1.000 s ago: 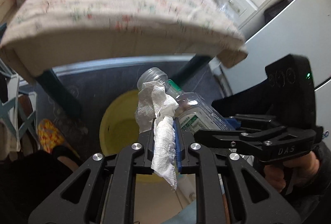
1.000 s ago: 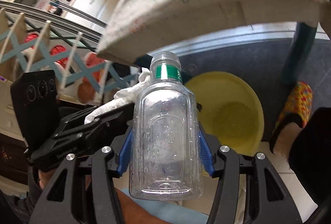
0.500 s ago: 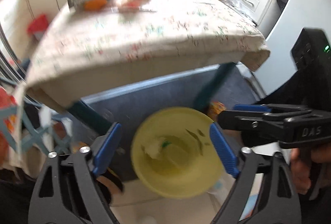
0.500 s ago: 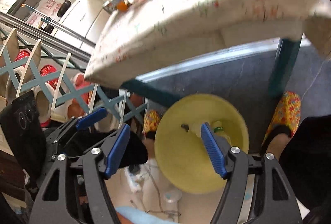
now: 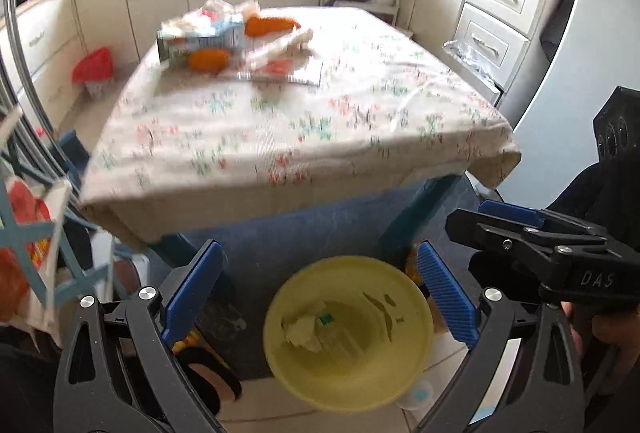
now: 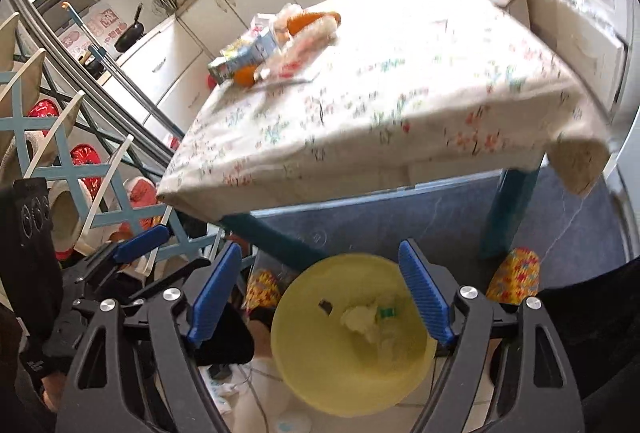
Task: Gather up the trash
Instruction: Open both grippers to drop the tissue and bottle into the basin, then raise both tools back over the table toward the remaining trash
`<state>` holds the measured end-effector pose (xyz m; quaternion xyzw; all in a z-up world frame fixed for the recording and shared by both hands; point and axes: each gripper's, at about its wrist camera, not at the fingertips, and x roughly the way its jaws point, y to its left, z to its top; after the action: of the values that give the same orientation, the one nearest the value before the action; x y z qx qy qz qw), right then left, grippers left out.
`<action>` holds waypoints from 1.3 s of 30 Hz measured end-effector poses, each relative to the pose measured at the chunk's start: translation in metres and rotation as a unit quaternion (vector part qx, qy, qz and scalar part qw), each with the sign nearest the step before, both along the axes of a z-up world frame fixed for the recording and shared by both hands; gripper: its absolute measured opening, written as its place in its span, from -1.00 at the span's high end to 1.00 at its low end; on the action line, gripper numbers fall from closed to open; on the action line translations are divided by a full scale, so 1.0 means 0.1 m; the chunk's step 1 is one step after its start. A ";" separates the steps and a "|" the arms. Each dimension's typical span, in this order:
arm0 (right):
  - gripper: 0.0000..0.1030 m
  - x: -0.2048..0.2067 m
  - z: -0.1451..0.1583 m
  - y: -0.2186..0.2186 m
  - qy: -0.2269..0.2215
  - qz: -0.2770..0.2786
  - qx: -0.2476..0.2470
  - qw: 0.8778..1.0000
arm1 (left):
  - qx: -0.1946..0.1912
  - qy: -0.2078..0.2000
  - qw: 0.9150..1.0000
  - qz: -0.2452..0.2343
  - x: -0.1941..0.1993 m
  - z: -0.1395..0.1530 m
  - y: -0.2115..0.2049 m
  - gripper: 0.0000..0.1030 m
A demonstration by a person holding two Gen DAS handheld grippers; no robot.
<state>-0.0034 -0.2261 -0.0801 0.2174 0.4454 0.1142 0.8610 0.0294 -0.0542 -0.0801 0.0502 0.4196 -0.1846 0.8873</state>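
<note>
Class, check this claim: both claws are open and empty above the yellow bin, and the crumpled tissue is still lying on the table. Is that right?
Not quite. The tissue lies inside the yellow bin, not on the table; the left wrist view shows it. The left claw and right claw are indeed open and empty.

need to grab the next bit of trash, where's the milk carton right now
The milk carton lies on its side at the far left of the table, among wrappers, with an orange item just in front of it.
</note>
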 end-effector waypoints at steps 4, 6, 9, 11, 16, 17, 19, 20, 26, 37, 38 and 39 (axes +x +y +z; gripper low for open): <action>-0.58 -0.01 0.18 -0.03 -0.046 -0.019 -0.019 0.999 | 0.012 -0.059 0.998 0.009 0.04 0.26 0.03 -0.83; -0.58 0.01 0.27 -0.02 -0.065 -0.021 -0.033 0.997 | 0.003 -0.074 0.997 0.026 0.14 0.39 0.10 -0.83; -0.60 0.03 0.41 -0.01 -0.095 -0.023 -0.045 0.994 | -0.003 -0.084 0.995 0.051 0.31 0.53 0.22 -0.83; -0.61 0.07 0.51 -0.02 -0.114 -0.022 -0.053 0.992 | -0.007 -0.092 0.994 0.060 0.42 0.63 0.29 -0.83; -0.64 0.26 0.74 0.01 -0.155 -0.012 -0.068 0.986 | -0.001 -0.122 0.991 0.063 0.64 0.87 0.35 -0.84; -0.64 0.35 0.81 0.02 -0.166 -0.004 -0.074 0.983 | 0.000 -0.127 0.990 0.061 0.71 0.92 0.36 -0.84; -0.64 0.45 0.94 0.02 -0.187 0.006 -0.090 0.978 | 0.006 -0.138 0.989 0.062 0.80 1.00 0.38 -0.84; -0.64 0.54 1.05 0.03 -0.204 0.011 -0.100 0.974 | 0.008 -0.143 0.988 0.065 0.84 1.03 0.39 -0.84; -0.73 0.78 1.12 -0.02 -0.229 -0.009 -0.110 0.967 | -0.030 -0.110 0.987 0.113 1.05 0.88 0.56 -0.84; -0.73 1.03 0.82 -0.01 -0.154 0.016 -0.079 0.985 | -0.019 -0.109 0.989 0.098 1.21 0.82 0.48 -0.84; -0.73 1.10 0.78 -0.01 -0.138 0.022 -0.072 0.987 | -0.015 -0.109 0.990 0.090 1.27 0.83 0.47 -0.84; -0.73 1.15 0.75 0.00 -0.129 0.026 -0.066 0.989 | -0.012 -0.108 0.991 0.084 1.31 0.83 0.47 -0.84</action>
<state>0.1119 -0.2258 -0.0047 0.1317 0.3428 0.1342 0.9204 0.1604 -0.0077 0.0030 0.0241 0.3216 -0.1081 0.9404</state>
